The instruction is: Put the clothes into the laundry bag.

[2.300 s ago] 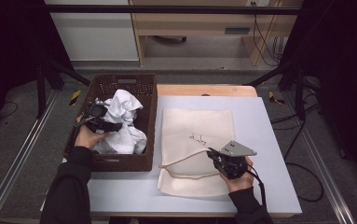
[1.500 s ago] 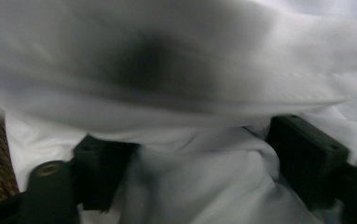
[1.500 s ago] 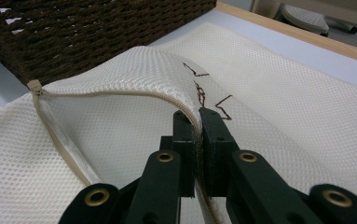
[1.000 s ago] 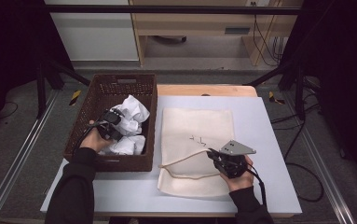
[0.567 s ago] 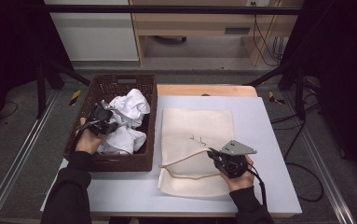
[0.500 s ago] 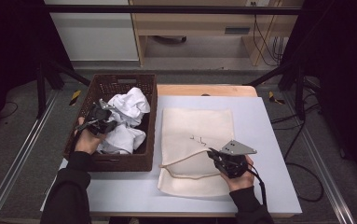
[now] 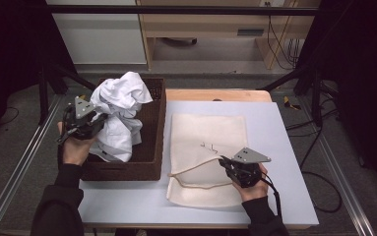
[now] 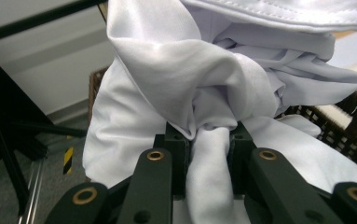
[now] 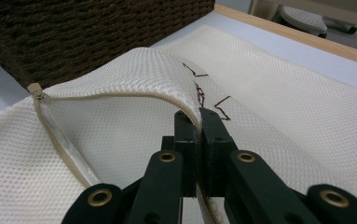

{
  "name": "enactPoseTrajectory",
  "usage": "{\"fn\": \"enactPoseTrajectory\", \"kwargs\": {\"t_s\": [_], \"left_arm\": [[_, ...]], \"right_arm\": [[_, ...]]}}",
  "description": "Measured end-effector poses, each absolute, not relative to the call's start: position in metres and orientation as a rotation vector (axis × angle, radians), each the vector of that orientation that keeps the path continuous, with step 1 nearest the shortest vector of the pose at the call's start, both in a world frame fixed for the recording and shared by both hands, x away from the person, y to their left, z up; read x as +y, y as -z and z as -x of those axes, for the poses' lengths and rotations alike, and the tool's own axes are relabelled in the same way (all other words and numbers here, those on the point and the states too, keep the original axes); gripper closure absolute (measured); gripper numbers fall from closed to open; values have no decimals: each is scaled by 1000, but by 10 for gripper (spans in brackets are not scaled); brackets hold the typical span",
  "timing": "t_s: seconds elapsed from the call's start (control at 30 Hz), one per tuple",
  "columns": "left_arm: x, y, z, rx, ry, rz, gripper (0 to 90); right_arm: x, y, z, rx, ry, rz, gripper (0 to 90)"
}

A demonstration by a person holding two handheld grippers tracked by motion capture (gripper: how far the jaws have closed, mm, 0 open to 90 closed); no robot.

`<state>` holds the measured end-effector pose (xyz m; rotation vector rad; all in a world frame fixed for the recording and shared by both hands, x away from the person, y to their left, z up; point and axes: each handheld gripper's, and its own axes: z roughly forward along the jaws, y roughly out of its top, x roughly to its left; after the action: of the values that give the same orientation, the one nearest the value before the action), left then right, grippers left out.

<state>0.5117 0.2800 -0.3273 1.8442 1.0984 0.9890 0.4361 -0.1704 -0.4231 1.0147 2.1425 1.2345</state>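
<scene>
A crumpled white garment (image 7: 119, 105) hangs above the dark wicker basket (image 7: 156, 128) at the table's left side. My left gripper (image 7: 100, 125) is shut on a fold of the garment (image 8: 176, 70), and the cloth is pinched between the pads of the left gripper (image 8: 208, 140). A cream mesh zip bag (image 7: 208, 137) lies flat on the table to the right of the basket. My right gripper (image 7: 224, 163) is shut on the upper edge of the mesh bag (image 9: 283, 102) and holds its mouth slightly raised. The right gripper (image 9: 198, 116) pinches that edge beside the zipper (image 9: 64, 154).
The grey-blue table (image 7: 284, 147) has bare room to the right of the bag and along its front edge. The basket wall (image 9: 97, 32) stands close to the bag's left side. A metal rail (image 7: 18, 167) runs along the table's left.
My left gripper has risen and drawn leftward, pulling the white garment up out of the basket. The right gripper and the bag have stayed put.
</scene>
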Motion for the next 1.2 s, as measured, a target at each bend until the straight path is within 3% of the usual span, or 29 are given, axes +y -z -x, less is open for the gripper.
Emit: {"fn": "enactPoseTrajectory", "kwargs": {"t_s": [0.6,1.2], "left_arm": [[271,253,-475,938,-1022,-1577,760],[257,216,-424,804,-947,-1536,759]], "right_arm": [[-170,422,-436,2132,-1235,-1010,871],[-170,421,-438,2124,-1238,-1016,873]]}}
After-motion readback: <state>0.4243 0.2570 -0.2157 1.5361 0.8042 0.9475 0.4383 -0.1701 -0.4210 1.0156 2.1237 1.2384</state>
